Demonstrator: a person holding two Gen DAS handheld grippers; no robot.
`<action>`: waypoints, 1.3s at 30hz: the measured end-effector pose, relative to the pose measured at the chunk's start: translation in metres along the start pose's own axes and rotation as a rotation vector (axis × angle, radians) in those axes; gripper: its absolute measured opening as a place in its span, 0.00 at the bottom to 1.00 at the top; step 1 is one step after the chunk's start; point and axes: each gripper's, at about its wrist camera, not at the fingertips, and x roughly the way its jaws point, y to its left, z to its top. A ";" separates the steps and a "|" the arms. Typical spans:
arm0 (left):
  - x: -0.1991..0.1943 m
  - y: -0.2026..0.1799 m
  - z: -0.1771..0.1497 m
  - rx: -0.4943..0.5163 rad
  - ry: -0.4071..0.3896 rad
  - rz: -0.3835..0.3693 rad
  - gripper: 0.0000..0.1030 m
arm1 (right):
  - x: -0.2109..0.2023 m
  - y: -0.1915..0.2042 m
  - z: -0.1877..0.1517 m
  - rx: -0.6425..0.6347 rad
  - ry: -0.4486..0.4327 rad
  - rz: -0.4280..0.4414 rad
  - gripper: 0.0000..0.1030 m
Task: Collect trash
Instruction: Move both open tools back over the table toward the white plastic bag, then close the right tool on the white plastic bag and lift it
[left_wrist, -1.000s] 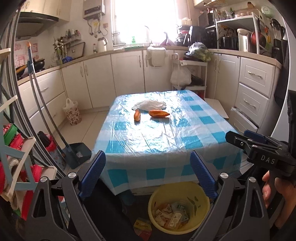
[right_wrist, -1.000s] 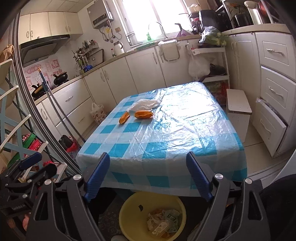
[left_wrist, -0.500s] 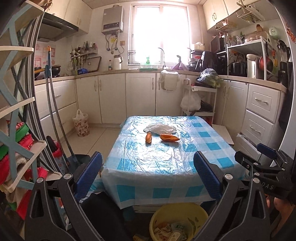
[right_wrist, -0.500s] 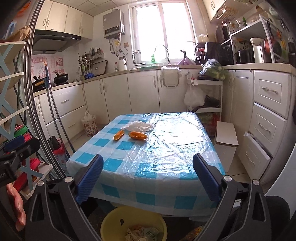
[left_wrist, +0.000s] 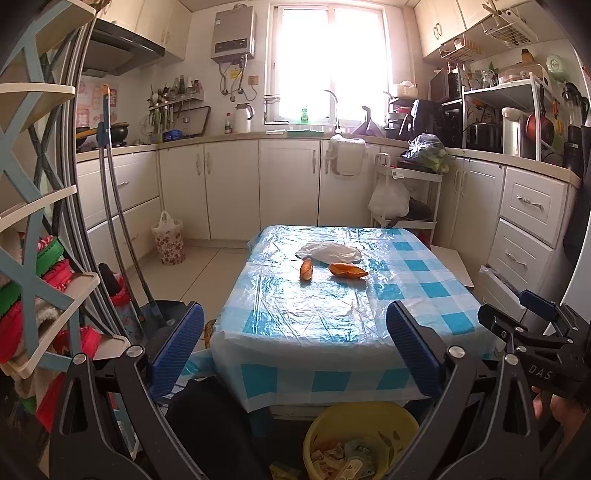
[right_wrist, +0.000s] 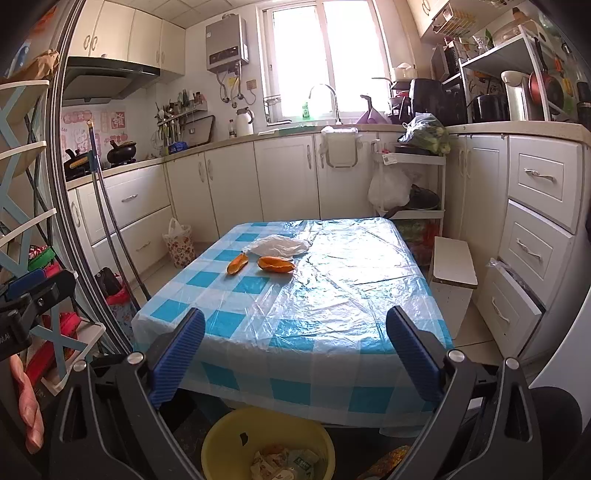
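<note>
grippers: our left (left_wrist: 295, 343) and right (right_wrist: 295, 343) both wide, empty | trash: peels (left_wrist: 348, 270), bag (left_wrist: 328, 251) far on table (left_wrist: 332, 332); bin (right_wrist: 221, 439) near | risk: we may snag the slick cover; peels could slip

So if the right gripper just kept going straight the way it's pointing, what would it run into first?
Probably the table with the blue checked cloth. The right gripper is open, holds nothing and tips slightly down toward the bare near half, short of the orange peels and plastic bag. Depth is hard to judge.

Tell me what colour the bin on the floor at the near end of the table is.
Yellow. The bin shows best in the right wrist view.
</note>
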 end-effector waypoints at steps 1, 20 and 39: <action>0.001 0.000 0.000 0.000 0.006 -0.002 0.93 | 0.000 0.000 0.000 0.001 0.000 0.000 0.92; 0.067 0.027 -0.005 -0.046 0.119 0.053 0.93 | 0.064 0.015 0.051 -0.118 0.108 0.148 0.92; 0.150 0.068 -0.013 -0.122 0.192 0.163 0.93 | 0.283 0.035 0.104 -0.225 0.299 0.257 0.92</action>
